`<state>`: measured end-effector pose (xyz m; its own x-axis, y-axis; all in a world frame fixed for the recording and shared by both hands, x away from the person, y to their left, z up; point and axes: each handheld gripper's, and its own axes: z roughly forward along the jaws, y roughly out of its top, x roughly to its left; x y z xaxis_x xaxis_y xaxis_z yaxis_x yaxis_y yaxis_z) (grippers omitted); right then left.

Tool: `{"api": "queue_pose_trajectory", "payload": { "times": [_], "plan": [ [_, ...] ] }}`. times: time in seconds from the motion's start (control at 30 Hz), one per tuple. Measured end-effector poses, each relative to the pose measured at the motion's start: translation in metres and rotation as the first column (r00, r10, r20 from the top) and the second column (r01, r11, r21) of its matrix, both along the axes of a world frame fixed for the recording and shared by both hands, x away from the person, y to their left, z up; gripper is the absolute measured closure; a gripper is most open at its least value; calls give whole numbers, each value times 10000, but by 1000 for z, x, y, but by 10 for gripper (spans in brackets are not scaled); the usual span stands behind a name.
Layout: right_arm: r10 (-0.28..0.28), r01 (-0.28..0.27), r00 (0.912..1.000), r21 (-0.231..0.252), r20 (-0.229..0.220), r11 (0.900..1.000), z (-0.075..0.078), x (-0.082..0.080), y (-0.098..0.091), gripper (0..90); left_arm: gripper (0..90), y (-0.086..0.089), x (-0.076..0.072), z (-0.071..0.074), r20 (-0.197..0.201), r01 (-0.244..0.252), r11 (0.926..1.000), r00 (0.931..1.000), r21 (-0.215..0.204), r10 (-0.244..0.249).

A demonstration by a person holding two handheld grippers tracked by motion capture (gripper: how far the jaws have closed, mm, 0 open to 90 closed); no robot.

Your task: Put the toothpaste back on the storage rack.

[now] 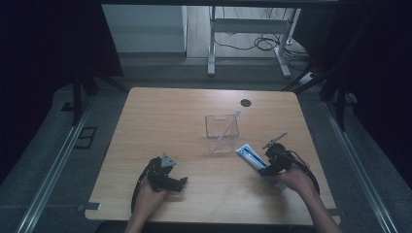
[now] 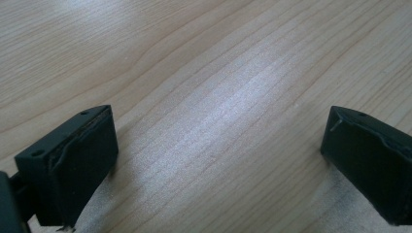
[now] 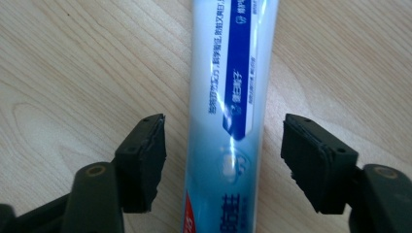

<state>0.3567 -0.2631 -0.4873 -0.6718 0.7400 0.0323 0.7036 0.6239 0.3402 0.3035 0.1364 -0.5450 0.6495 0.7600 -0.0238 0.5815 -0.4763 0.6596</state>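
Jaws of the right gripper (image 3: pixel 223 165) spread apart, one on each side of the toothpaste tube (image 3: pixel 228 97), with a gap of bare wood between each pad and the tube, so not squeezing it yet. Seen along those jaws: white and blue tube lying flat on the table (image 3: pixel 73 63), running straight away between the two black pads (a bit of red print near the bottom end). Jaws of the left gripper (image 2: pixel 218 160) spread wide too, holding nothing, with just light wood grain between the pads. From the high view, near edge first: two forearms coming in from the bottom, left gripper (image 1: pixel 167 175) resting low on the table at the left, right gripper (image 1: pixel 273 162) at the right, sitting over the near end of the toothpaste tube (image 1: pixel 248 155). Just past the tube, near the middle of the table: clear cup (image 1: pixel 222 133), with a toothbrush (image 1: pixel 228 125) leaning inside it. Farther back, near the far edge: small round black spot (image 1: pixel 246 102). Beyond the table: grey floor and white desk legs (image 1: pixel 212 48) with cables.
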Motion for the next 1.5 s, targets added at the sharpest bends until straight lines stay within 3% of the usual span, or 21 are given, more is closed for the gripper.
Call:
{"api": "queue_pose_trajectory", "payload": {
  "times": [0.2, 0.43, 0.6, 0.9, 1.17, 1.5],
  "plan": [
    [221, -257, 9987, -795, -458, 9965, -1, 12, 13, 370, 2, 0, 0, 0, -1, -1, 10000, 10000, -6, 1],
    [463, -637, 9929, -1609, -1099, 9849, -6, 25, 27, 377, 2, 0, 0, 0, 6, 8, 10000, 10000, 7, -8],
    [429, -694, 9898, -1967, -1357, 9780, -11, 32, 33, 411, 2, 0, 0, 0, 15, 27, 10000, 10000, 16, -27],
    [295, -625, 9863, -2024, -1622, 9773, -13, 37, 36, 505, 2, 0, 0, 0, 0, -1, 10000, 10000, -3, 1],
    [132, -367, 9877, -1491, -1557, 9881, -6, 35, 28, 672, 2, 0, 0, 0, -1, -1, 10000, 10000, -5, 1],
    [192, -305, 9947, -1106, -1010, 9934, -3, 26, 21, 706, 2, 0, 0, 0, -1, -3, 10000, 10000, -2, 3]
  ]
}}
